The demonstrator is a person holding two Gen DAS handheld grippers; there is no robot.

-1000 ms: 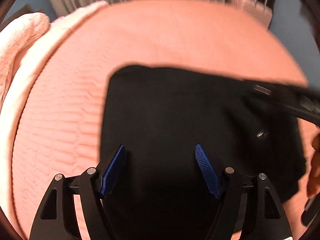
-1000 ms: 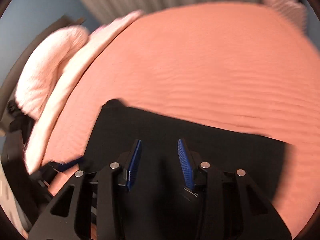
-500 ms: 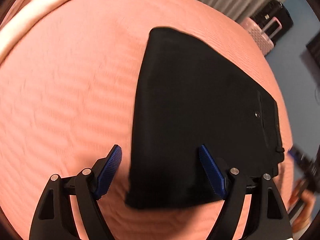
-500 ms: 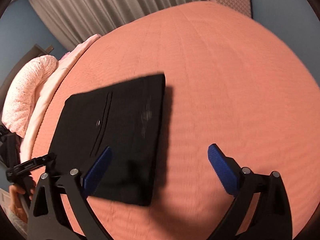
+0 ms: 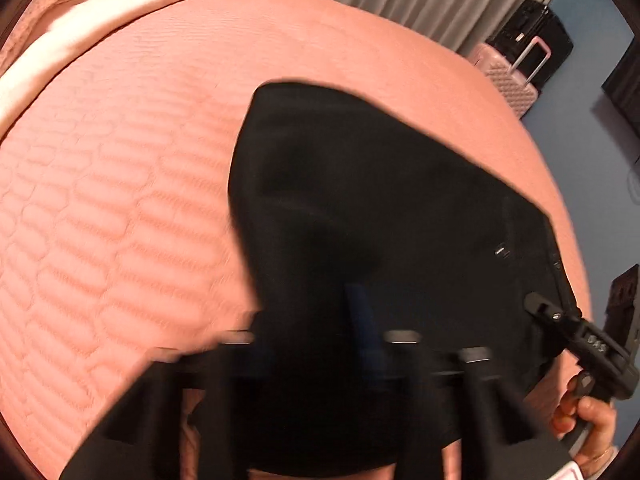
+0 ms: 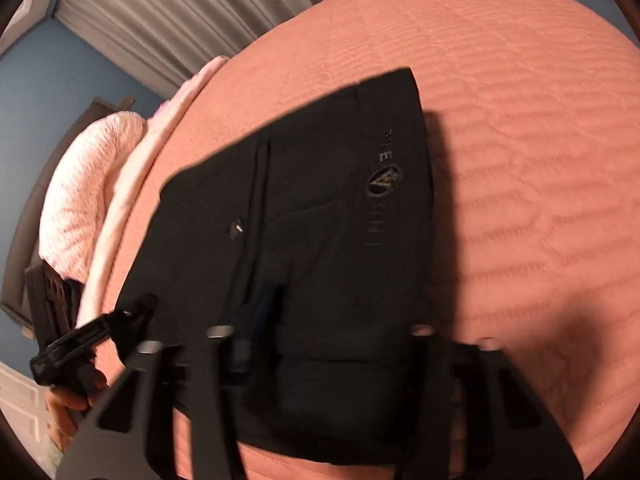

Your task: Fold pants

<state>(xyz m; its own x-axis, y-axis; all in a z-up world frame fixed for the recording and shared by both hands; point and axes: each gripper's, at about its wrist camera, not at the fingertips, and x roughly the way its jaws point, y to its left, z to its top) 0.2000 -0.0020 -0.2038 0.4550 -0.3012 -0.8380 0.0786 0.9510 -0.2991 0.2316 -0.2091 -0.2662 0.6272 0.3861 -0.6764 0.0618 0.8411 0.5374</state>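
Folded black pants (image 5: 380,216) lie on the salmon quilted bed; in the right wrist view (image 6: 328,216) they show a pocket line, a small metal snap and a faded logo. My left gripper (image 5: 316,320) is low over the near edge of the pants, blurred by motion; one blue pad (image 5: 360,312) shows against the cloth, and the other is hidden. My right gripper (image 6: 340,320) also straddles the near edge, with one blue pad (image 6: 264,304) on the cloth and the right finger hidden in the black. Each gripper shows in the other's view, the right (image 5: 580,344) and the left (image 6: 92,336).
The salmon bedspread (image 5: 120,208) spreads to the left and far side. Pale pink pillows and a folded blanket (image 6: 88,200) lie at the headboard. A pink suitcase (image 5: 512,80) and a black one stand by the grey curtain past the bed.
Both grippers have dropped and moved onto the near edge of the pants, which now fill the lower frame. The jaws look narrower than half a second ago. The pants look slightly lifted and rumpled.
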